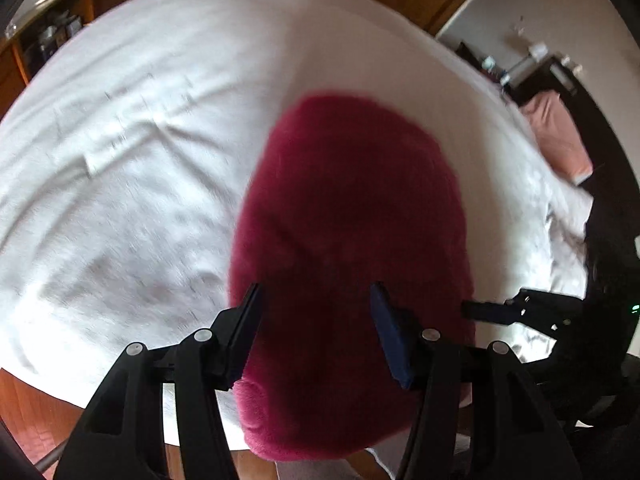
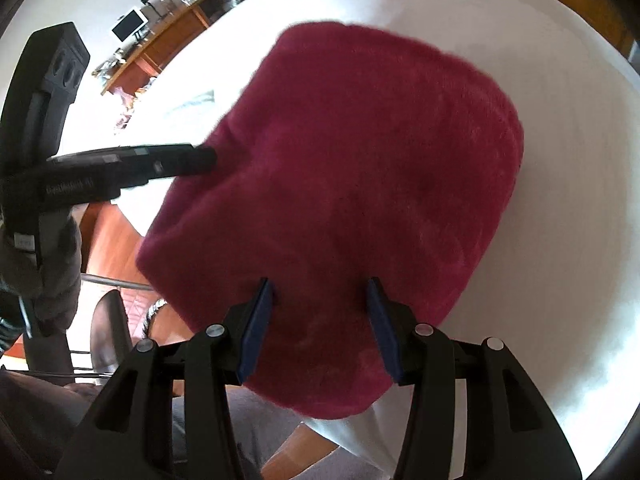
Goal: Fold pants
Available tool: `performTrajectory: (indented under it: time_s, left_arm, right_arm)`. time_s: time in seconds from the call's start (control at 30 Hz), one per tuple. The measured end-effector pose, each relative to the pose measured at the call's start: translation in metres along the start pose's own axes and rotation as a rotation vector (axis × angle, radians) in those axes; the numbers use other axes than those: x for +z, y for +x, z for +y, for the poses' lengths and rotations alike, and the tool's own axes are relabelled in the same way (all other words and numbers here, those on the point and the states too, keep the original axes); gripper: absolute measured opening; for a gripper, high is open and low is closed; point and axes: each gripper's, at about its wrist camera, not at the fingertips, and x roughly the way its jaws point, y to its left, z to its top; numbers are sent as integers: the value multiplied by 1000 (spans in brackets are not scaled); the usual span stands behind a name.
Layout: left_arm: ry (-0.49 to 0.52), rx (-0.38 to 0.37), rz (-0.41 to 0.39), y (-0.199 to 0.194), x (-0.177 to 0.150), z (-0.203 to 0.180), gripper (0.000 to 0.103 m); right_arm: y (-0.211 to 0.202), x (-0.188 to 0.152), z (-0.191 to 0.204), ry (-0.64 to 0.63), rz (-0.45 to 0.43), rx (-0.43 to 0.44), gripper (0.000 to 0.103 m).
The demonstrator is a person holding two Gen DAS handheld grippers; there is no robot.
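left claw: the left gripper has its jaws apart over the near end of the fuzzy magenta fleece pants. Pads look clear of the cloth, nothing pinched as far as I can tell, though it's blurry.

right claw: the right gripper is also spread, hanging over the near edge of the same bundle. Fabric shows between the pads but they don't seem to press on it, so I'd call it let go.

where the pants are: folded into a chunky, roundish packet on the white bedsheet, near edge of the bed, with the closest bit drooping over the side toward the wooden floor.

long axis: the packet runs near to far, straight away from both claws, so each claw points along it, not across it.

which claw is nearer: pretty even, honestly. From the right wrist view the left gripper pokes in at the left edge of the packet, tip touching or just beside the fleece. From the left wrist view the right gripper sits at the right edge.

next move, my guess: one claw per side at the near end means either a last fold away from the person, or just patting it flat. It already looks mostly done.

background stuff: peach pillow far right, wooden desk far left, neither in the way.
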Motion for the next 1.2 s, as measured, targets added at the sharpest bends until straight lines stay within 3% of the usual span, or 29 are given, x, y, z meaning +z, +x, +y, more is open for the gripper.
performTrajectory:
  time_s: [0.17, 0.37, 0.67, 0.8, 0.93, 1.2]
  left_arm:
    - [-36, 54, 40, 34, -10, 5, 55]
    - [-45, 80, 50, 40, -9, -6, 56]
    - [14, 173, 11, 10, -1, -42, 61]
    - [82, 221, -27, -3, 1, -68, 64]
    - [105, 247, -59, -11, 4, -89, 73]
    - [132, 277, -80, -10, 7, -104, 76]
  right_arm:
    - [28, -1, 1, -7, 21, -8, 50]
    - [32, 1, 4, -13, 16, -8, 50]
    - [-12, -11, -12, 35, -73, 9, 50]
    - [-30, -18, -23, 42, -112, 9, 61]
    - [-42, -21, -31, 60, -126, 6, 62]
    - [-49, -21, -28, 78, -141, 5, 64]
